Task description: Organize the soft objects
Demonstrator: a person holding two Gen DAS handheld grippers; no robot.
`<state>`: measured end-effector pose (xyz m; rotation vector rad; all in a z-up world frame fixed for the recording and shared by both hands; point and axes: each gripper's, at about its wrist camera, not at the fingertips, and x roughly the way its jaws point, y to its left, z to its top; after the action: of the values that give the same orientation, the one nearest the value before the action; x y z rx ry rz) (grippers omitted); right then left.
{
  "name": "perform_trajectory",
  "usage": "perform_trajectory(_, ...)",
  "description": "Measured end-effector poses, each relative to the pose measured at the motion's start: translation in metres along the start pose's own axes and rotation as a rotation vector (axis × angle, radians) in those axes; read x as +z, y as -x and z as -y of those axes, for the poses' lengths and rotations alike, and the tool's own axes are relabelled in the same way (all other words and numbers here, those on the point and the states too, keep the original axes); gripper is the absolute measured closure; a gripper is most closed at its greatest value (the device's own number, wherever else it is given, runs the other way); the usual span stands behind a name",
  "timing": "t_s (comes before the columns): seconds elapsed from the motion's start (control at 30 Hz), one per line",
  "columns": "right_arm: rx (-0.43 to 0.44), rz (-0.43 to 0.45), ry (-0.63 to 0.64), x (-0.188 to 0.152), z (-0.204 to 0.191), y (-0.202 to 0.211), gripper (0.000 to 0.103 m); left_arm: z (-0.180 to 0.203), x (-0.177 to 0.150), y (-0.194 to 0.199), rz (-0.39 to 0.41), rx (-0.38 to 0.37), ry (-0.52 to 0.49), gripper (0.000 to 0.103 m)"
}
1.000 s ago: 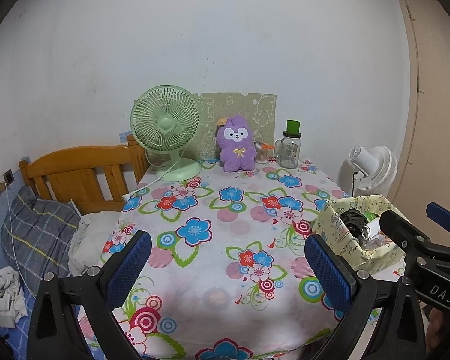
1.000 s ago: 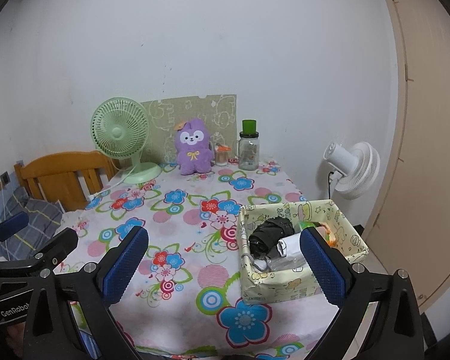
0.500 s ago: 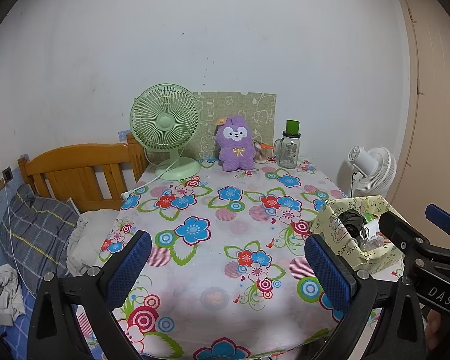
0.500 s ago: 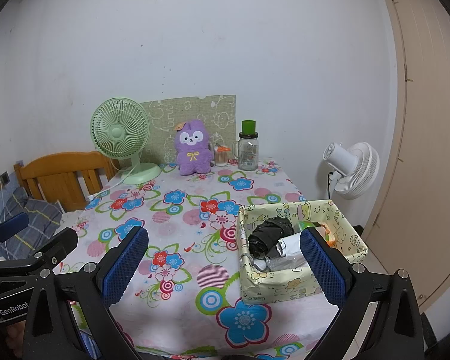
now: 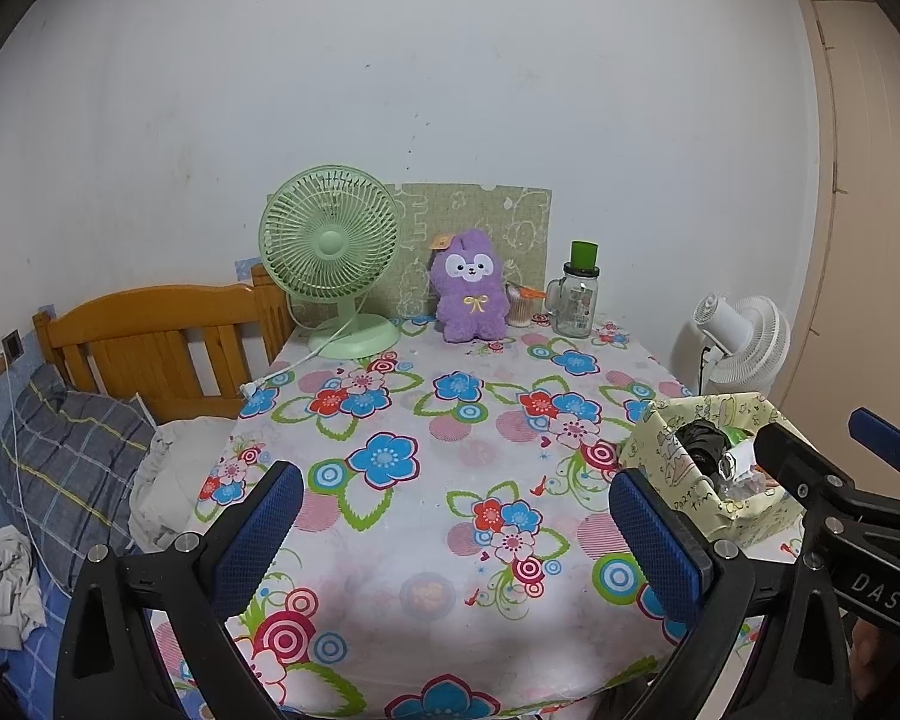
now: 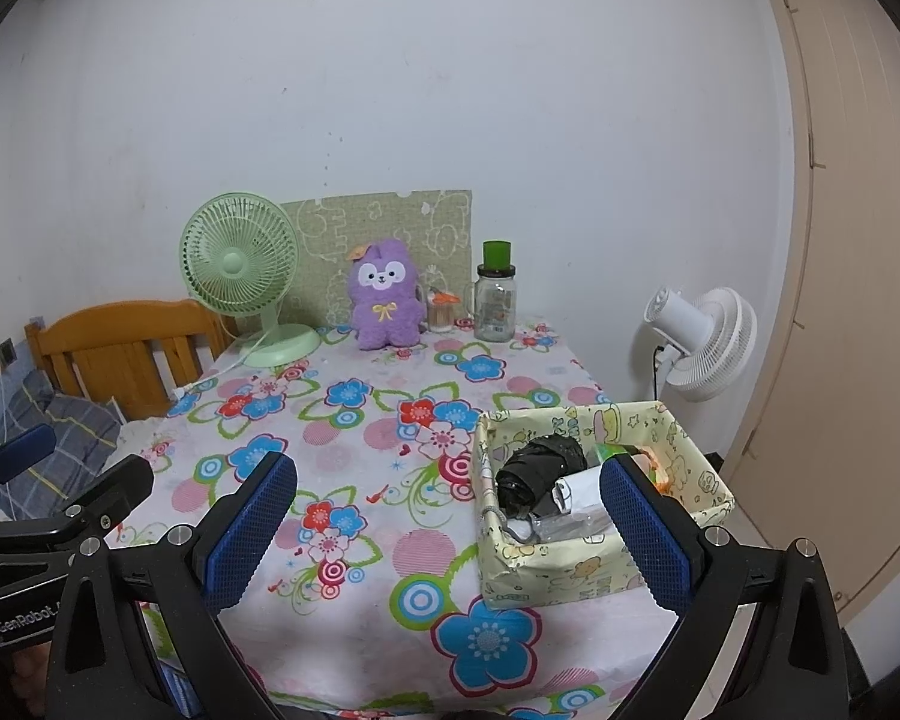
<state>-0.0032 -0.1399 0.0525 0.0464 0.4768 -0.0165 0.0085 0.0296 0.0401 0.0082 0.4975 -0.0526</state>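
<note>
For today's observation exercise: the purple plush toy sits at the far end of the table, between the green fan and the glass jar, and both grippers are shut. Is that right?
Not quite. The purple plush toy does sit between the green fan and the glass jar, but the left gripper and the right gripper are open and empty, as each wrist view shows.

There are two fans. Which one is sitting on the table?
The mint-green desk fan sits on the flowery tablecloth, beside the purple plush toy. The white fan stands off the table, near the door.
</note>
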Motion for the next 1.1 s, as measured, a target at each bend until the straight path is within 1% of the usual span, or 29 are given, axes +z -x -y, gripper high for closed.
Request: perform_trajectory(1.1, 0.004, 0.0, 0.002, -0.0013, -0.0005, -0.0007, 0.001, -0.0013, -0.003, -0.0009, -0.003, 0.004, 0.006, 0.0)
